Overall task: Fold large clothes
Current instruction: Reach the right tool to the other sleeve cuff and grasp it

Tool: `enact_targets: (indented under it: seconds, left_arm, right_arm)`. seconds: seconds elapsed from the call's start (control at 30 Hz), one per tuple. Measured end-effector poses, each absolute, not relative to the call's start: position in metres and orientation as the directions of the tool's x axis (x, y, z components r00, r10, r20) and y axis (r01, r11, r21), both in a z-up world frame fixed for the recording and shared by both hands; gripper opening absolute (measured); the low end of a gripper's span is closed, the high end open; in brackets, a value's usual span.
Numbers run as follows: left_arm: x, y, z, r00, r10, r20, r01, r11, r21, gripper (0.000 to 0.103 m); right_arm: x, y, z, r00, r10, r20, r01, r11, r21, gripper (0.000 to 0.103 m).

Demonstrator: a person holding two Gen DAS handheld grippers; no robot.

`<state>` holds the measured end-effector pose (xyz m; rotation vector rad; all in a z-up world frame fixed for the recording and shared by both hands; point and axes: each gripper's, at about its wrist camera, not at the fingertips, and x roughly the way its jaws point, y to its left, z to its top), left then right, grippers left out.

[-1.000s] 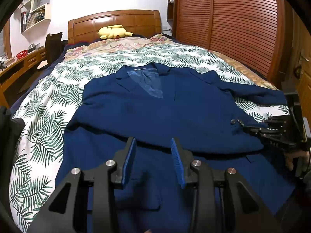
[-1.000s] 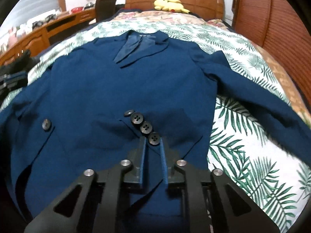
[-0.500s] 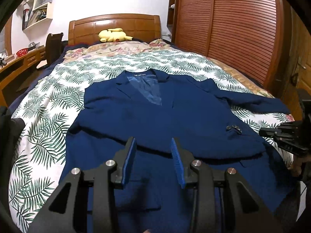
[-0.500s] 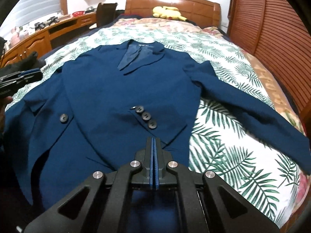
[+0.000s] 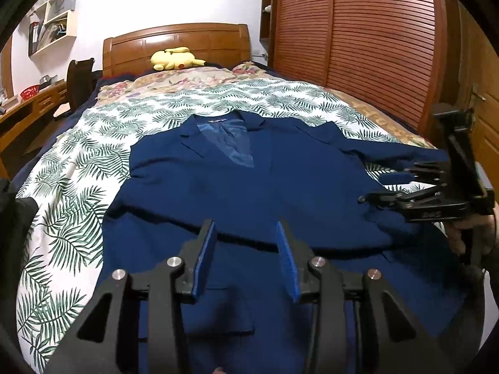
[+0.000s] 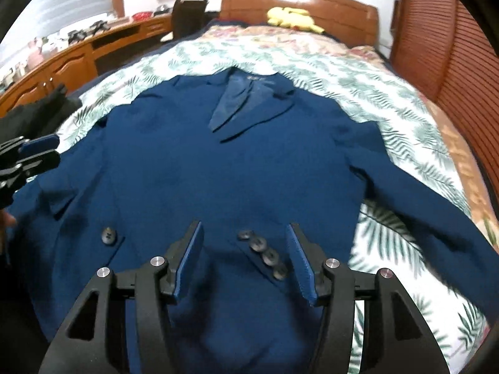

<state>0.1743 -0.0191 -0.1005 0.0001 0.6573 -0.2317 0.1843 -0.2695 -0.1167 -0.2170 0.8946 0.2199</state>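
Observation:
A navy blue suit jacket [image 5: 268, 187] lies face up on the bed, collar toward the headboard. One sleeve is folded across its front, the cuff buttons [image 6: 265, 254] lying near the hem. The other sleeve [image 6: 436, 212] stretches out to the right over the bedspread. My left gripper [image 5: 246, 243] is open and empty above the jacket's lower left part. My right gripper [image 6: 244, 249] is open and empty, its jaws either side of the cuff buttons just above the cloth. It also shows in the left wrist view [image 5: 389, 187] at the right.
The bed has a palm-leaf bedspread [image 5: 78, 187] and a wooden headboard [image 5: 177, 43] with a yellow plush toy [image 5: 174, 59]. A slatted wooden wardrobe [image 5: 374, 46] stands on the right. A wooden desk [image 6: 62, 65] and a dark chair [image 6: 187, 15] stand on the left.
My right gripper let go of the folded sleeve's cuff, drew back shut, then opened wide and came down over the cuff buttons. My left gripper stayed open, almost still.

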Motion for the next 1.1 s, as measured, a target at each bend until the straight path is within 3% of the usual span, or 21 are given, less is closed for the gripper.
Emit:
enact_targets:
  seconds: [0.2,0.4,0.73,1.1]
  left_arm:
    - [0.173,-0.022,-0.100,0.763,-0.225,-0.606,0.225,0.971,-0.077,0.039]
    - [0.174,-0.022,-0.100,0.763,-0.226,-0.606,0.220,0.972,-0.085,0.040]
    - [0.179,-0.031,-0.102,0.755,-0.236,-0.612,0.237,0.968,-0.081,0.042]
    - [0.180,-0.034,-0.103,0.752,-0.249,-0.610,0.249,0.965,-0.087,0.044]
  right_arm:
    - [0.198,-0.272,-0.159,0.498,0.083,-0.863,-0.296,0.952,-0.080,0.057]
    - [0.194,-0.276,-0.162,0.518,0.101,-0.849,-0.288,0.956,-0.062,0.058]
    - [0.157,-0.314,-0.124,0.578,0.078,-0.812,-0.222,0.973,-0.065,0.059]
    - [0.123,-0.431,-0.082,0.607,-0.155,-0.780,0.024,0.984,-0.176,0.059]
